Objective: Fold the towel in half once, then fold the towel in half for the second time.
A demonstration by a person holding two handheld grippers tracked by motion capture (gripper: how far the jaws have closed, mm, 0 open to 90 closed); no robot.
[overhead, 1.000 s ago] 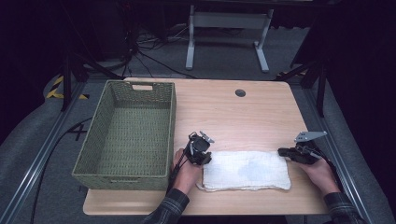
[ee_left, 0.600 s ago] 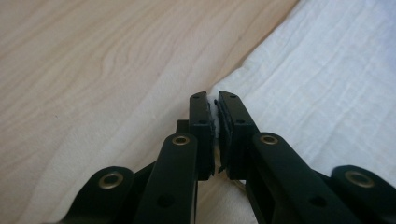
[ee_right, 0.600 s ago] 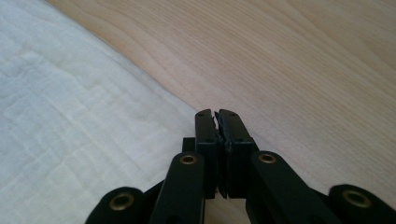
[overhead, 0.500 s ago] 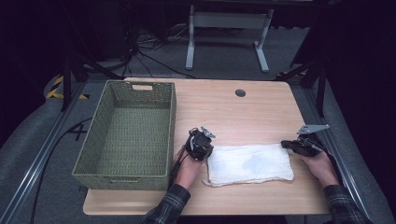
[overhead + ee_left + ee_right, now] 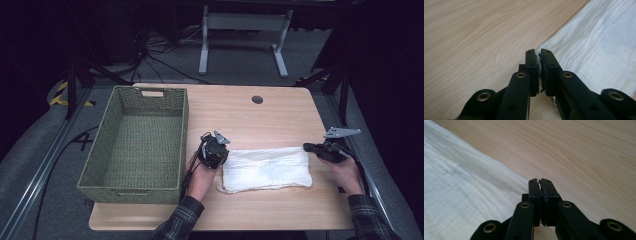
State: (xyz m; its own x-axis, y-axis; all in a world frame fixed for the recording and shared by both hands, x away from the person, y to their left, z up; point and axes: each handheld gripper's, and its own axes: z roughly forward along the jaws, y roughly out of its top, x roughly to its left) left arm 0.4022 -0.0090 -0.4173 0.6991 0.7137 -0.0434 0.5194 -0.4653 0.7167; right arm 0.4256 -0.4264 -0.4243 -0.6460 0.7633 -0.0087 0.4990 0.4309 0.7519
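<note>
Black jaws of the left gripper (image 5: 539, 53) are pinched together on a thin fold of white cloth: in the left gripper view a sliver of fabric shows squeezed between the pads right at the cloth's corner edge. These jaws have just been closing, and the cloth corner sits between them. In the high view the left gripper (image 5: 214, 150) rests at the left end of the folded white cloth (image 5: 265, 168), held by the person's left hand (image 5: 199, 175), which comes up from the near edge of the table in a plaid sleeve.

At the other end, the right gripper (image 5: 540, 181) has its jaws brought fully together. In the right gripper view their tips sit at the cloth's border, with a faint pale line in the seam between the pads; whether cloth is truly caught there I cannot tell. In the high view the right gripper (image 5: 322, 150) meets the cloth's far right corner, carried by the right hand (image 5: 345, 172).

Between the two grippers the cloth lies flat and folded on the wooden table (image 5: 250, 115), toward its near edge. A green woven basket (image 5: 140, 145) stands on the table's left part, just beside the left gripper.
</note>
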